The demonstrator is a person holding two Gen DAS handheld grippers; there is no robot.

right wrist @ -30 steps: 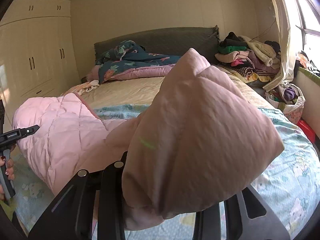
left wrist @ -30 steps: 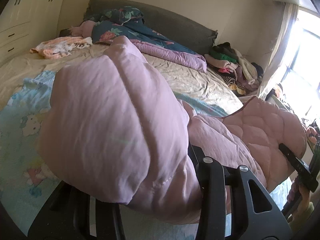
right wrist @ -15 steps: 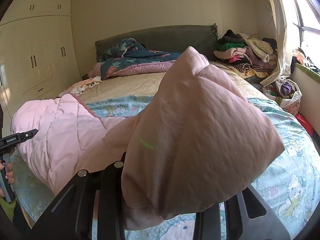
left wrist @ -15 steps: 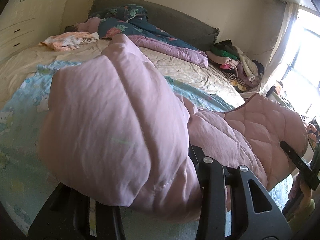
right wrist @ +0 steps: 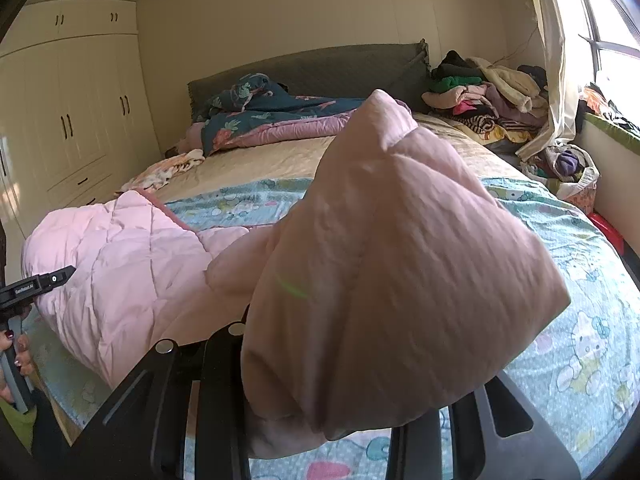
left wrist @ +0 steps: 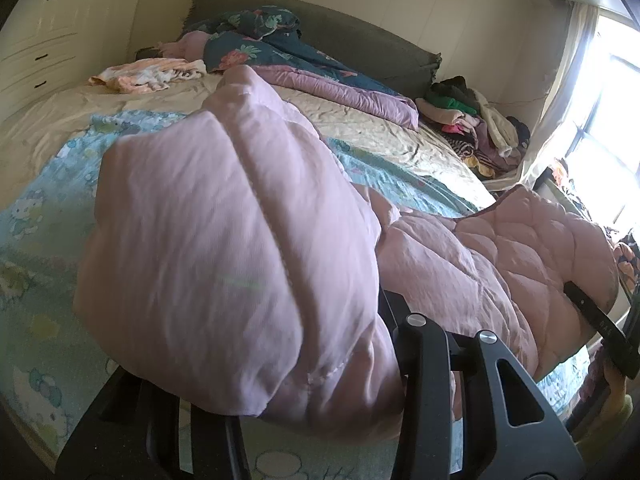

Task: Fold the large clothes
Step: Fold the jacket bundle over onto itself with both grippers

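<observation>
Pink quilt (left wrist: 224,240) clamped in both left gripper (left wrist: 304,412) and right gripper (right wrist: 320,420), carried over the bed (right wrist: 580,300); fold barely started, still needs laying down.

Quilted coat (left wrist: 500,264) across bed (left wrist: 380,144) foot, duvet (left wrist: 304,60) behind, clothes pile (right wrist: 484,96) right.

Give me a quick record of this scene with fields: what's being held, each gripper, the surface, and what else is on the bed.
held item: pink quilted padded garment, bunched corners lifted, middle sagging onto the bed
left gripper: shut on one bunched corner of the garment
right gripper: shut on the other bunched corner
surface: bed with light blue cartoon-print sheet
head of bed: dark floral comforter against grey headboard
far right side: pile of mixed clothes
far left side: small peach and white cloth
</observation>
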